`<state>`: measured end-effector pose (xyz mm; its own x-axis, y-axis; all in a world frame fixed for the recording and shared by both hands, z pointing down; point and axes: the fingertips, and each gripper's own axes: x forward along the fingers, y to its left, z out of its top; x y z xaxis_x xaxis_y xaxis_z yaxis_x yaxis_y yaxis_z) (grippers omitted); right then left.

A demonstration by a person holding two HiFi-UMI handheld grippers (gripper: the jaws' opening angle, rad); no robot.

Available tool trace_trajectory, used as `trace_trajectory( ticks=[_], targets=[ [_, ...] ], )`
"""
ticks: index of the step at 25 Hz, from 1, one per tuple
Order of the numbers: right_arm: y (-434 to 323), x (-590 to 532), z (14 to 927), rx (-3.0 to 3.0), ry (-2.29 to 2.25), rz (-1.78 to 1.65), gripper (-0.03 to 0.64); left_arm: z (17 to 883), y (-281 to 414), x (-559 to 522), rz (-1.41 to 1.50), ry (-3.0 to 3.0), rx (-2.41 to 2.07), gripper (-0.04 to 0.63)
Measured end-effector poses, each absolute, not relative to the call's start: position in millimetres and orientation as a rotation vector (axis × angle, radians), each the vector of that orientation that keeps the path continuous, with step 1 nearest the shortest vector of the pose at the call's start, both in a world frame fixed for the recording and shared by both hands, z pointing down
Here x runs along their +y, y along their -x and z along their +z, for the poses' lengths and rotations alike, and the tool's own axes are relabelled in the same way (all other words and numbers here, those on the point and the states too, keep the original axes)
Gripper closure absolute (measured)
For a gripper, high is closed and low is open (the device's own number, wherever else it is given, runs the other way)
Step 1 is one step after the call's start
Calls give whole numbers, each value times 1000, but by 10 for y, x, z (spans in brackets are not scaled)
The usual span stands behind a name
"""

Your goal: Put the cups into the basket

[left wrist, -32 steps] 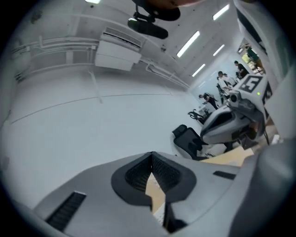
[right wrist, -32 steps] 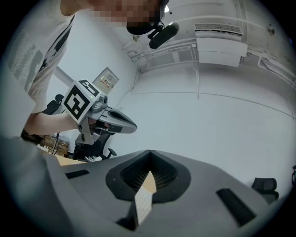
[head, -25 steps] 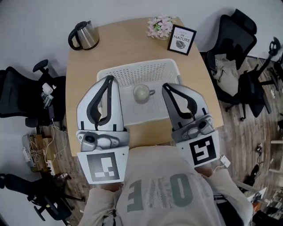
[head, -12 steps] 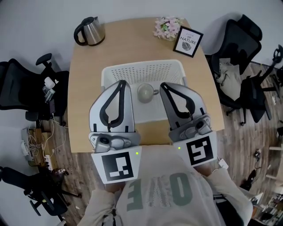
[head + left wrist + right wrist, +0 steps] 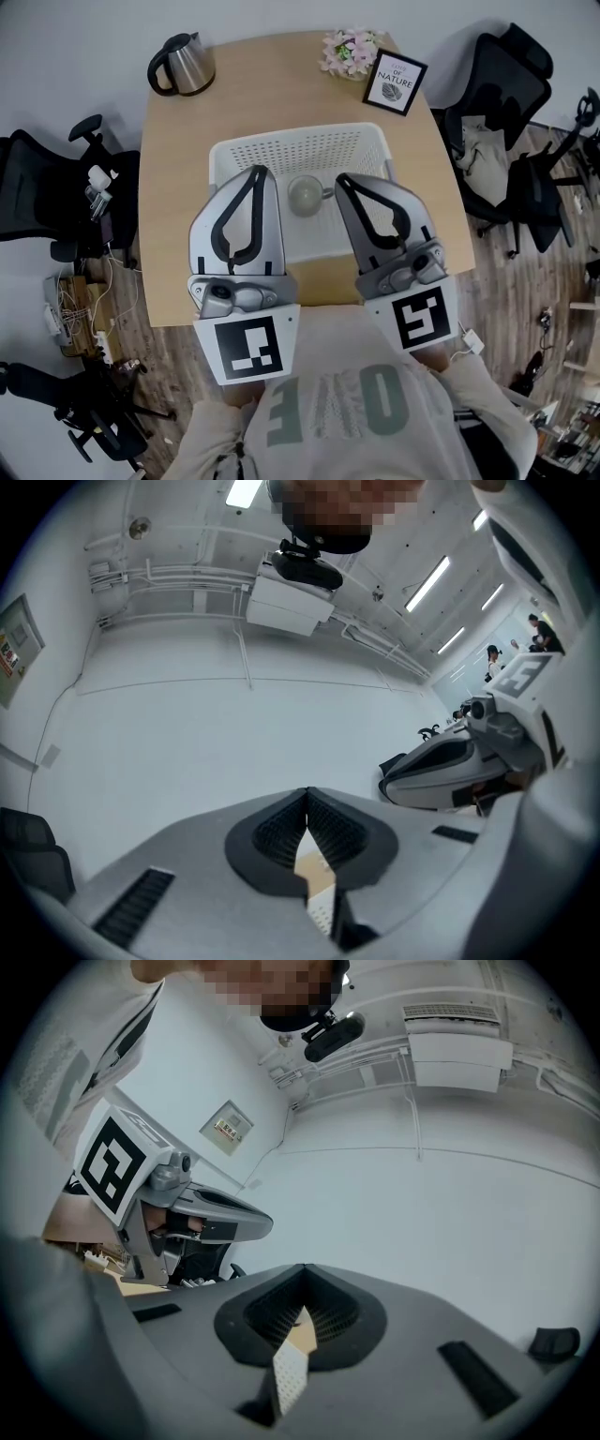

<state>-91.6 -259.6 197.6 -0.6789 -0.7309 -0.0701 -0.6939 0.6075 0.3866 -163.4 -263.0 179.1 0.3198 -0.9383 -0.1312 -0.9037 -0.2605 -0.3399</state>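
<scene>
Between the ribbed black pads (image 5: 279,827) of the left gripper (image 5: 307,794) nothing is held: the jaws are brought together at their tips, and only a sliver of table and basket is seen through the gap lower down. On the right gripper (image 5: 303,1299) the jaws are likewise closed tip to tip and empty. Both grippers are held side by side over the near half of a white perforated plastic basket (image 5: 298,141). A single pale round cup with a small handle (image 5: 305,194) is seen inside the basket, between the two gripper tips in the head view. The basket is set on a light wooden table with rounded corners (image 5: 178,169). Along the far edge are placed a steel kettle with a black handle (image 5: 183,66), a bunch of pink flowers (image 5: 349,52) and a black-framed sign (image 5: 394,82). Black office chairs (image 5: 506,75) are seen at both sides.
</scene>
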Motion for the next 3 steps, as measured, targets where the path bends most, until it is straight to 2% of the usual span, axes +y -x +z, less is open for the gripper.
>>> trace_trajectory(
  ticks=[3],
  targets=[
    [925, -2627, 1991, -2726, -1214, -596, 620, 1821, 1610, -2664, -146, 2252, 1634, 586]
  ],
)
